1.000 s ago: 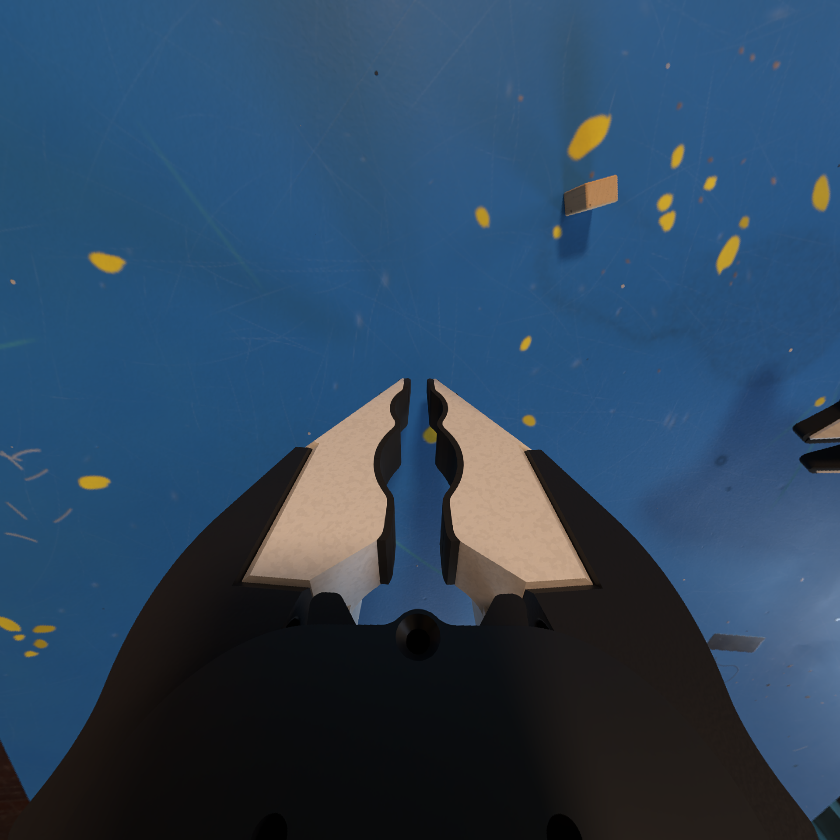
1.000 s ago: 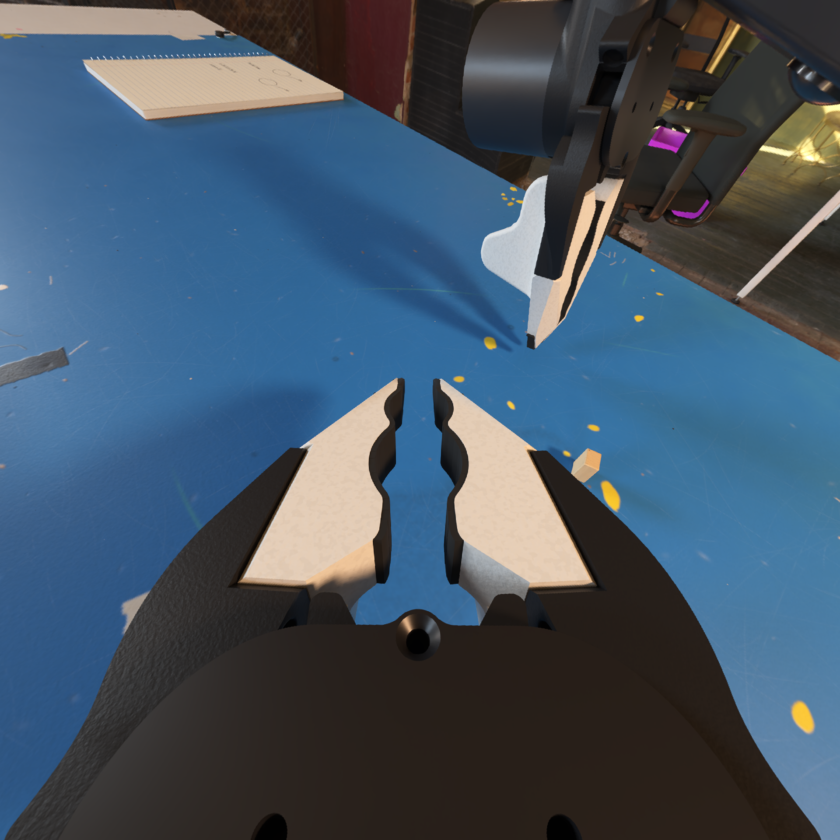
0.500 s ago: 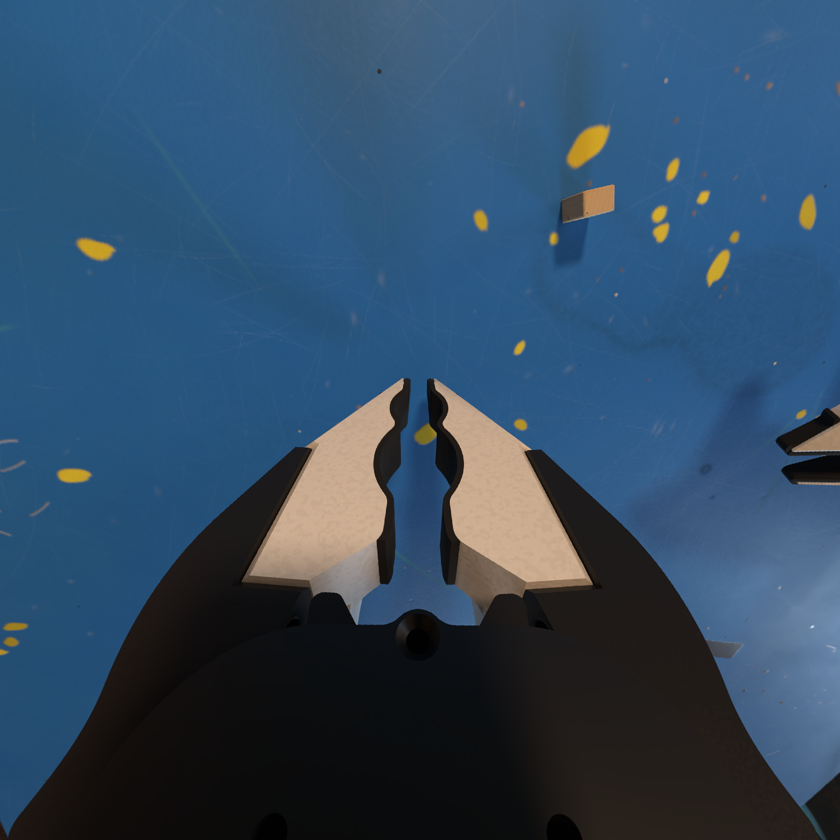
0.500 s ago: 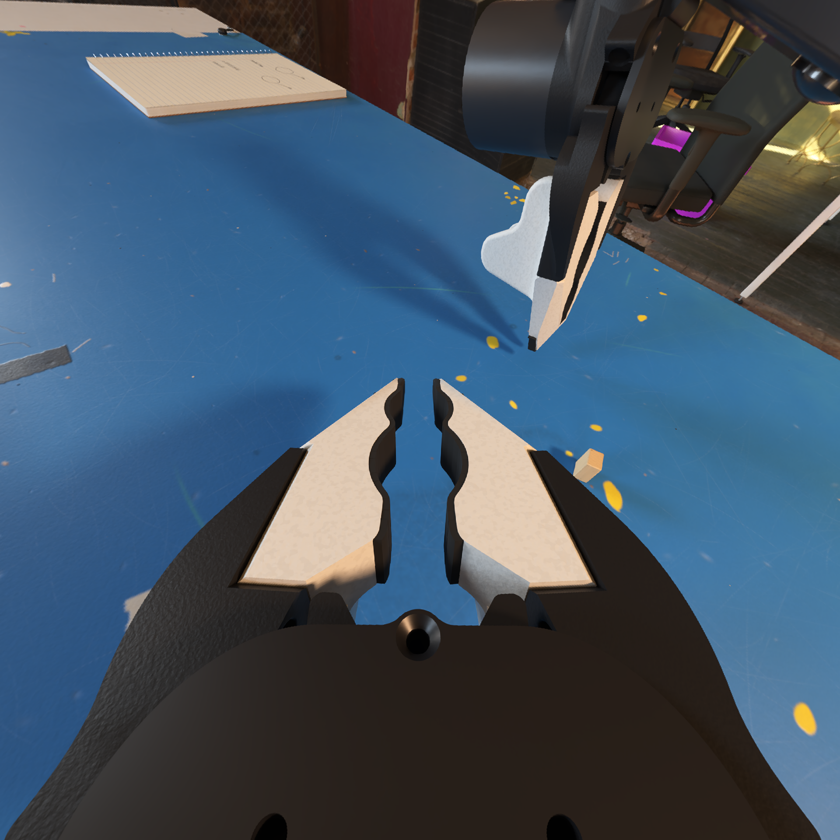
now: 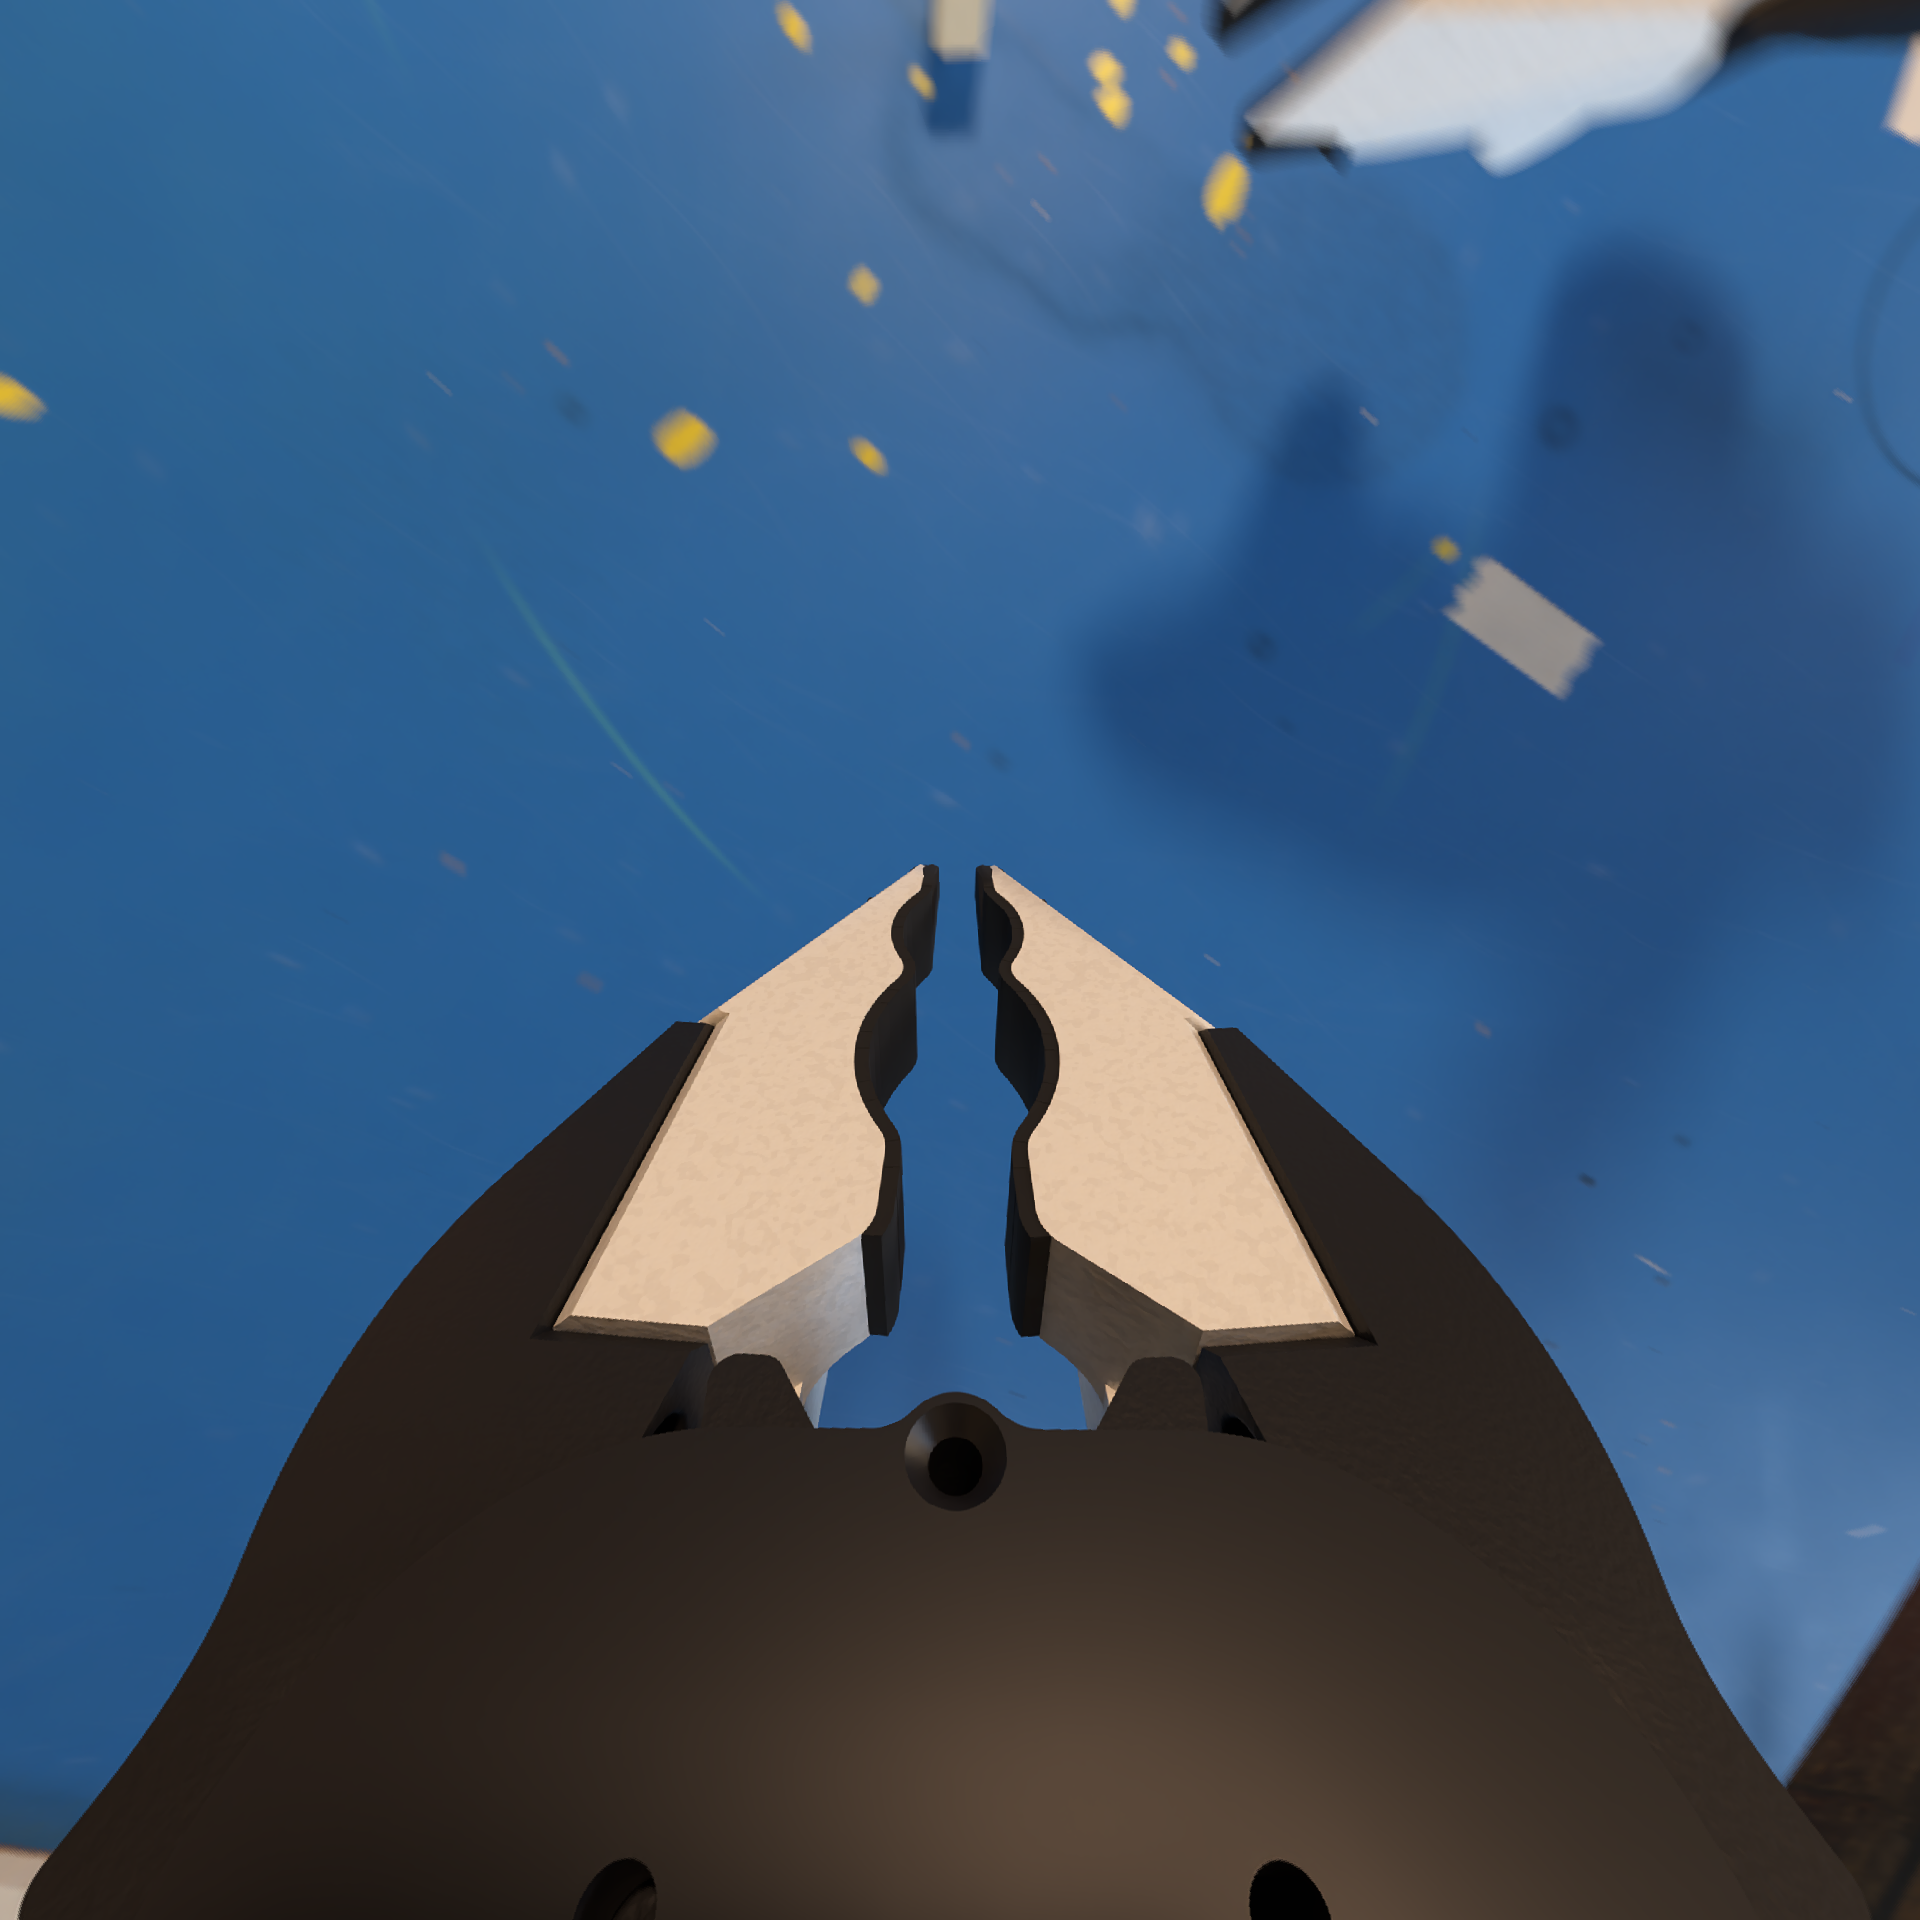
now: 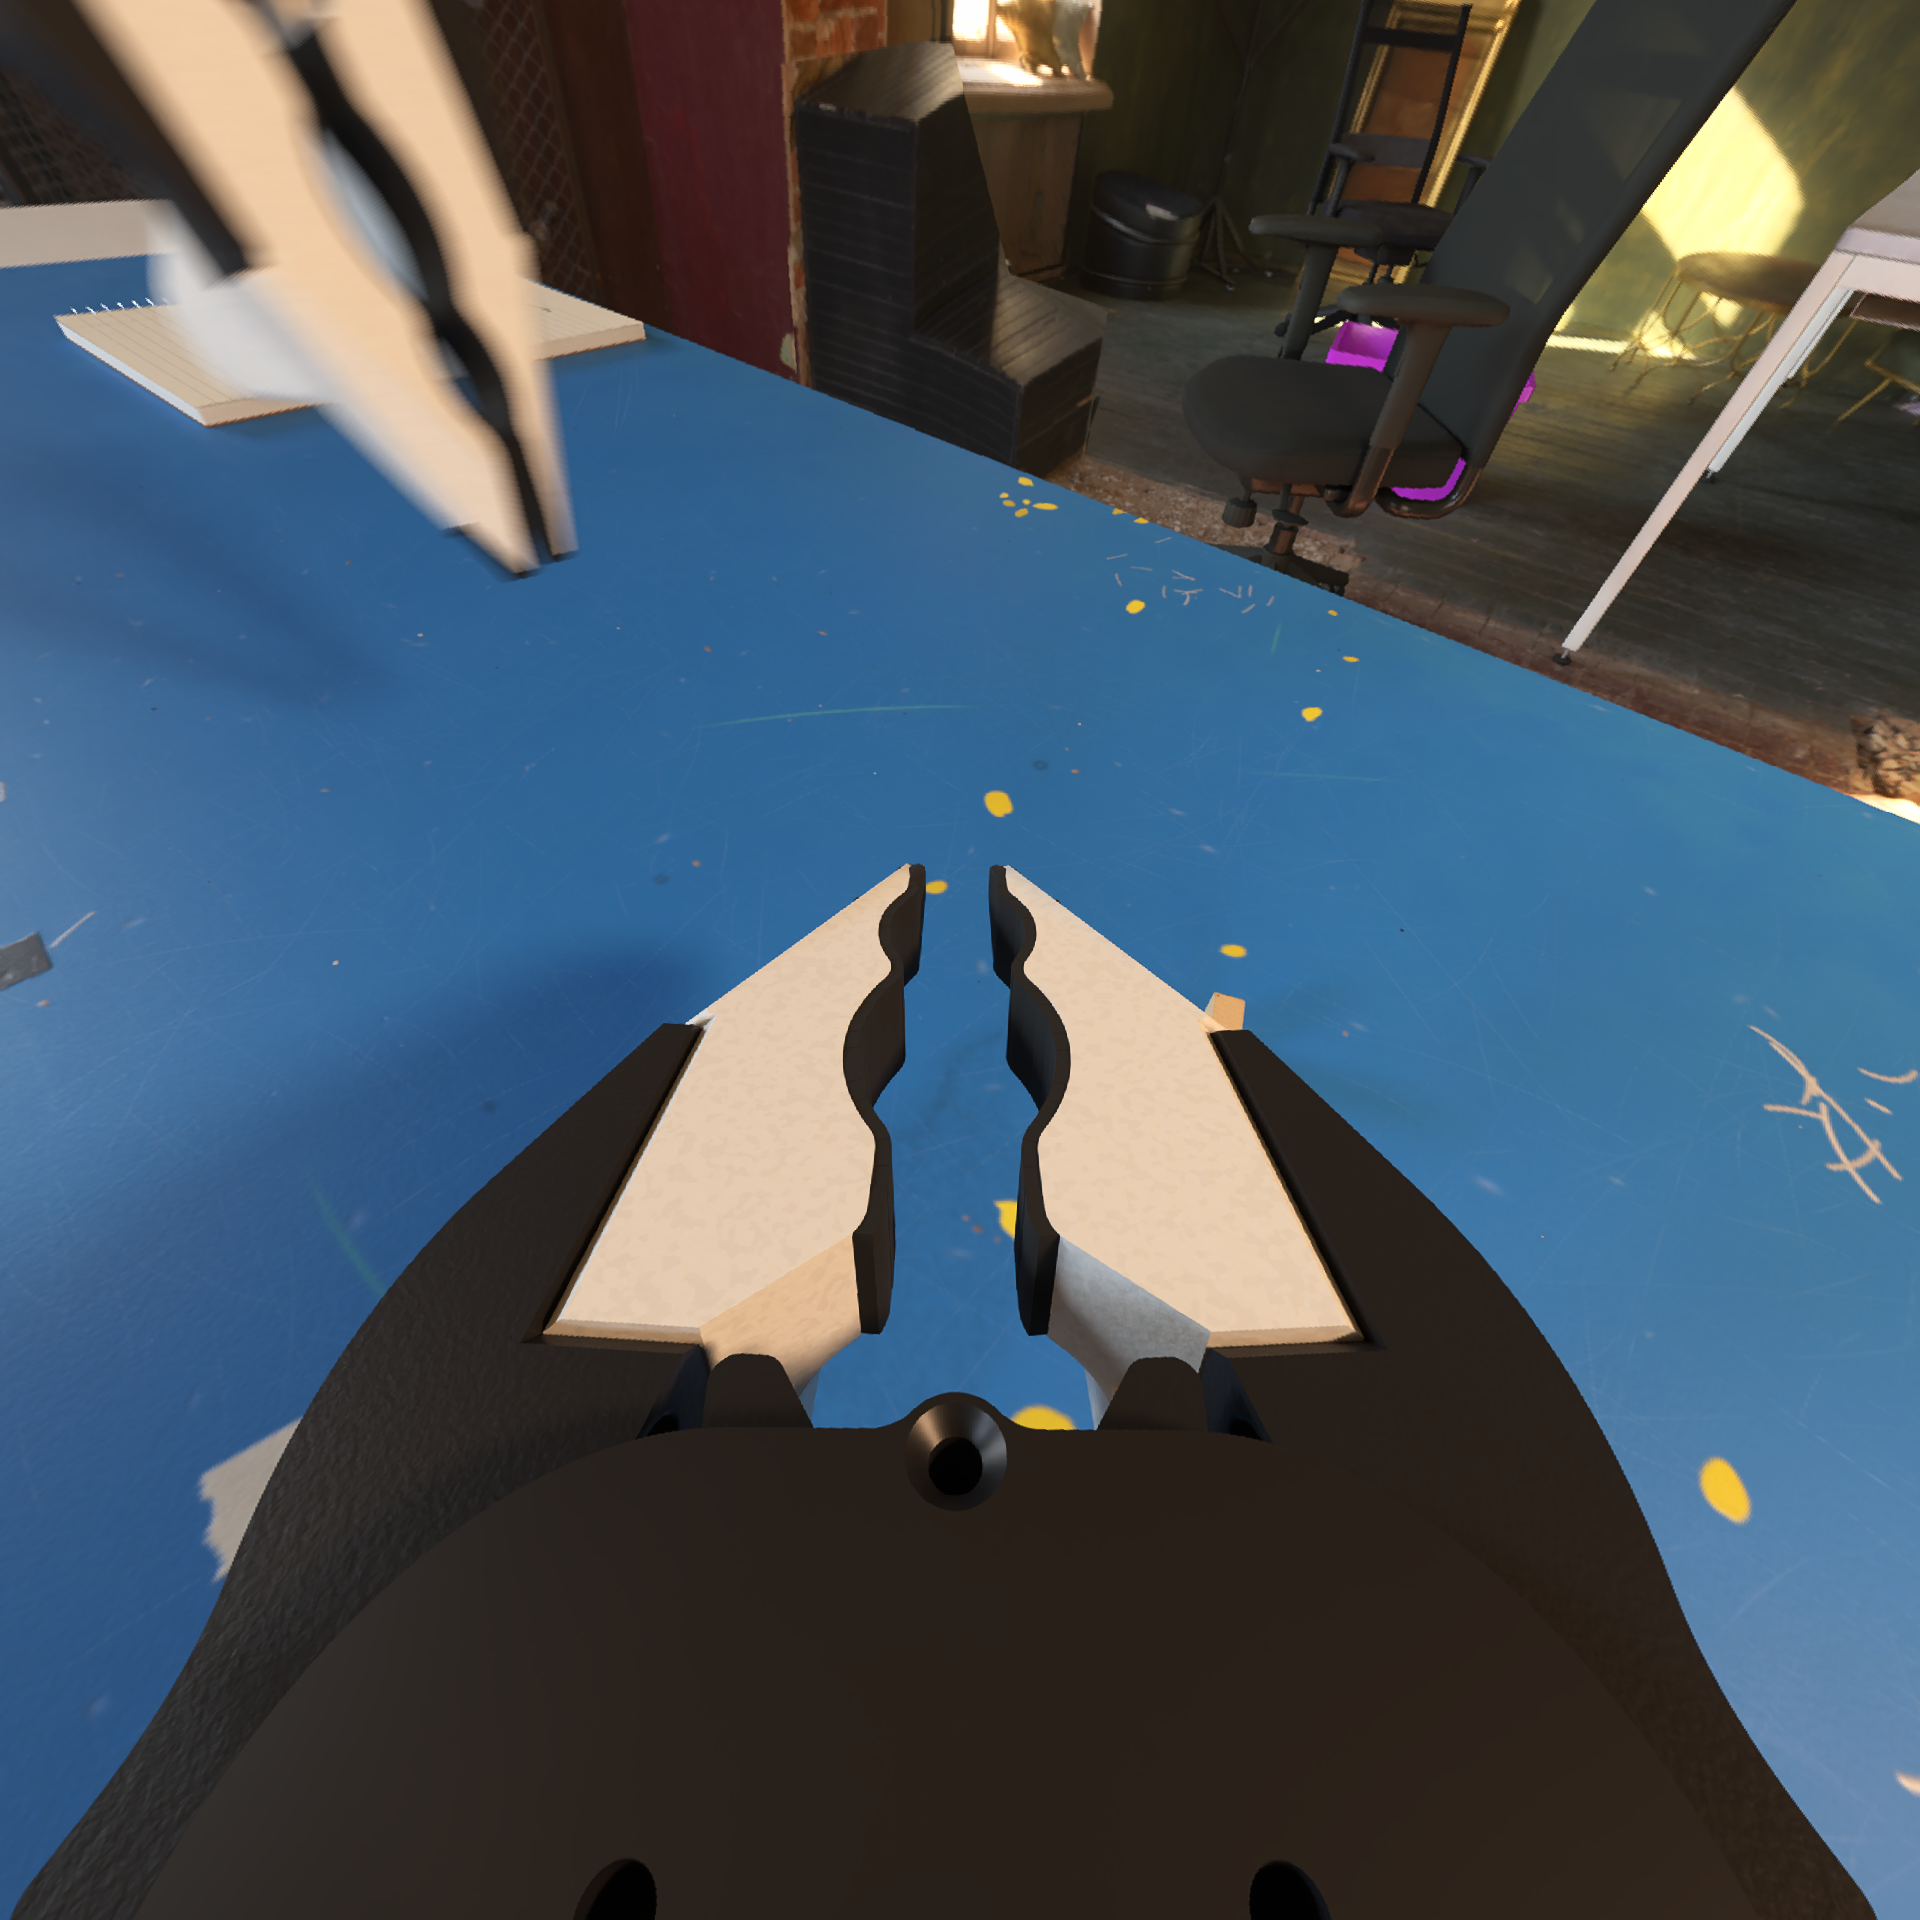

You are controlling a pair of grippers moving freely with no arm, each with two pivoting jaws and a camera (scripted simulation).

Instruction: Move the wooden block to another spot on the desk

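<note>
**Wooden block sits untouched on blue bench as 2 grippers hover**

The left gripper hangs over the paint-flecked blue bench, its 2 fingers drawn nearly together with only a narrow slit between the tips and nothing held. The right gripper is in the same state, fingers close to clenched and empty. The wooden block rests on the bench just beside the right gripper's right finger, mostly hidden behind it; in the left wrist view it lies at the top edge, well ahead of the left gripper. A lined notepad lies at the bench's far end, a scrap of pale tape nearer, and an office chair stands beyond the edge.
</note>
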